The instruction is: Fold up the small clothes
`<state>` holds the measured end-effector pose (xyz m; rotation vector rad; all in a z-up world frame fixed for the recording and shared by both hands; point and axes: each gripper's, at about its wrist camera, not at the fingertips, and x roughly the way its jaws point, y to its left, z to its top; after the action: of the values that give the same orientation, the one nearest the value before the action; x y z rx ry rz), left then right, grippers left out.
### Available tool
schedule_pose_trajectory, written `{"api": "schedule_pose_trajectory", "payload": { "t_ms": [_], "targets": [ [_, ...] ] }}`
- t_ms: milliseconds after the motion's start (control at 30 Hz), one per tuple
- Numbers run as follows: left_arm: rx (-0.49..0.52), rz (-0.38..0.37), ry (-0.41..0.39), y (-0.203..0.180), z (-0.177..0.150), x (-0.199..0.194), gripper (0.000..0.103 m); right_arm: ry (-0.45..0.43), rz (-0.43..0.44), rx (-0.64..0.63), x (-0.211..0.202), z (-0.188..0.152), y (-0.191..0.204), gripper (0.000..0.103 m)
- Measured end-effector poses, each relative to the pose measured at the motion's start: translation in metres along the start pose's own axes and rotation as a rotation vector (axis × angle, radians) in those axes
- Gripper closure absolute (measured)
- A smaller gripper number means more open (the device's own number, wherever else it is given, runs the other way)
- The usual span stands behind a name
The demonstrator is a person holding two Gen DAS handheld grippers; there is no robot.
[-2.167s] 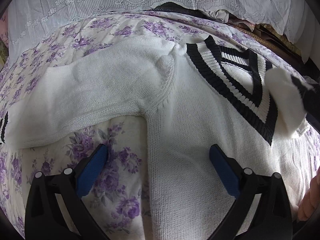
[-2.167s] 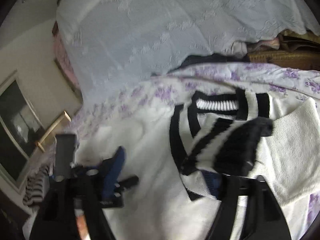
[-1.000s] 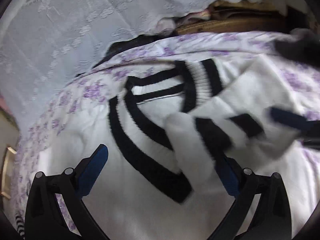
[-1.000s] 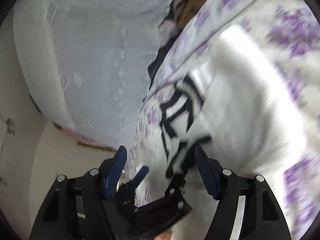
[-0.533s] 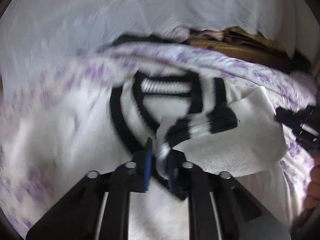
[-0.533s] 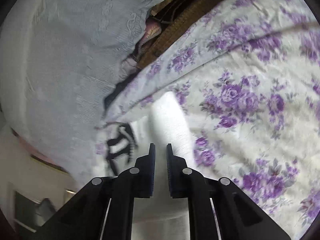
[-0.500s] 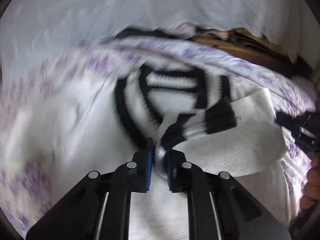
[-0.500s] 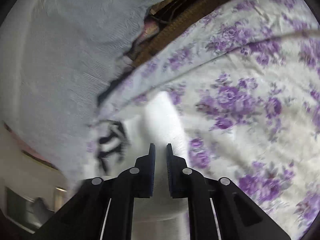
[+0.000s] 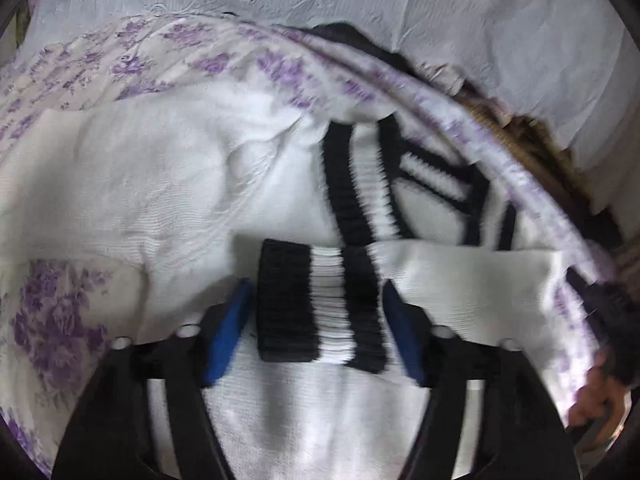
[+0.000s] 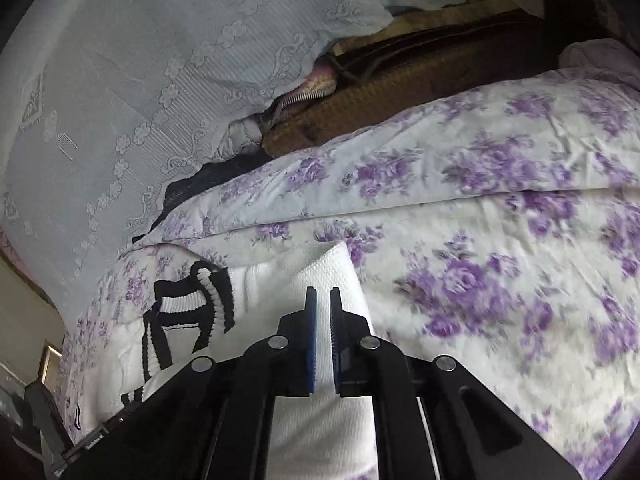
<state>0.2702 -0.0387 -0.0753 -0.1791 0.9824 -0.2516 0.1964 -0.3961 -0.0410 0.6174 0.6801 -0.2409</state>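
Left claw now apart (striped cuff flat)

Black hand-held gripper, blue pads, silver screws

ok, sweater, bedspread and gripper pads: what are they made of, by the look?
Sweater: white knit, probably cotton or acrylic; visible stitch rows, ribbed black-striped cuff.
Bedspread: thin woven fabric, matte, printed purple flowers, fine creases.
Left gripper pads: blue, smooth, likely rubber or plastic.
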Motion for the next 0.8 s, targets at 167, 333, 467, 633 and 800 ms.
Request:
{"api": "schedule_pose_trajectory", "payload": {
  "t_ms": [167,333,467,633,800],
  "targets": [
    [0.045,0.062,-0.035,-0.006,-0.004,-0.001,0.055,0.081,-0.019,-0.019,0.054,-0.001,-0.011,0.101],
    [0.005,0.037,-0.045,0.005,-0.003,-0.005,0.067,0.041,0.018,-0.015,0.014,-0.009,-0.008,0.095],
    [-0.035,-0.007,-0.029,0.016,-0.002,-0.006,0.07,0.058,0.027,-0.048,-0.016,-0.041,0.006,0.095],
    [-0.004,-0.022,-0.017,0.01,-0.007,-0.01,0.046,0.101,0.006,-0.106,-0.014,-0.074,0.004,0.092],
    [0.002,-0.078,0.014,0.007,-0.006,-0.003,0.022,0.045,0.04,-0.01,-0.033,-0.067,-0.013,0.088]
  ]
}}
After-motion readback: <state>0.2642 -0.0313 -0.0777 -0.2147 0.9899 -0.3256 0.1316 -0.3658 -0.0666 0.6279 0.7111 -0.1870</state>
